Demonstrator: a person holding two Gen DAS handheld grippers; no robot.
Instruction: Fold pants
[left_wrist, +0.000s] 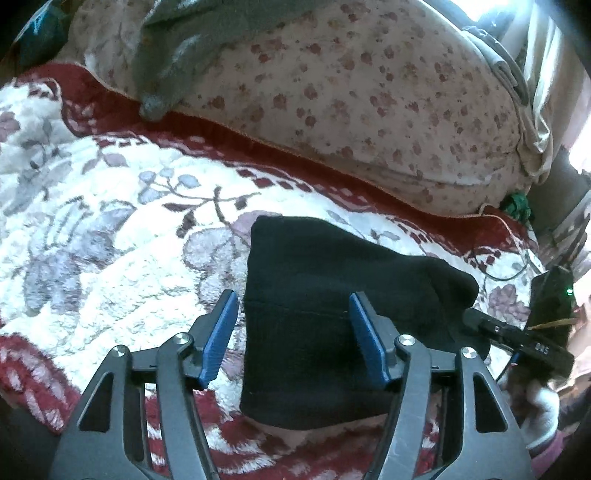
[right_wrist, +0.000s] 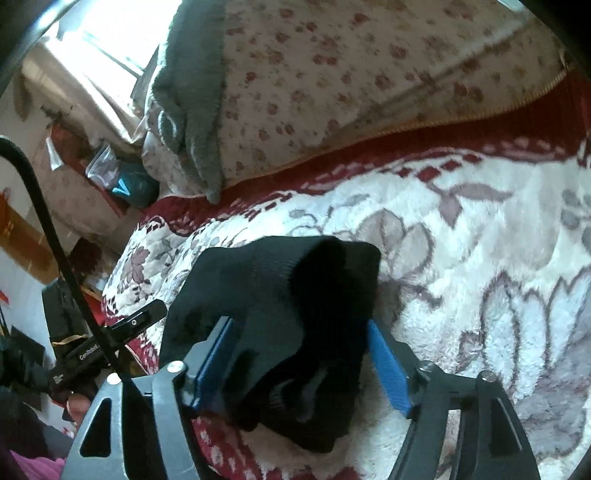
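Note:
The black pants (left_wrist: 332, 295) lie folded into a compact bundle on the white and red floral blanket (left_wrist: 110, 240). My left gripper (left_wrist: 291, 332) is open, its blue pads either side of the bundle's left part, just above it. The other gripper shows at the right edge of the left wrist view (left_wrist: 517, 332). In the right wrist view the pants (right_wrist: 280, 295) lie bunched between the blue pads of my right gripper (right_wrist: 299, 354), which is open and holds nothing. The left gripper (right_wrist: 122, 328) shows at the left there.
A floral pillow (left_wrist: 369, 92) lies behind the blanket with a grey knitted garment (left_wrist: 166, 55) draped on it. A window (right_wrist: 110, 33) and cluttered shelf (right_wrist: 110, 173) are at the bed's far side. A black cable (right_wrist: 48, 221) hangs at left.

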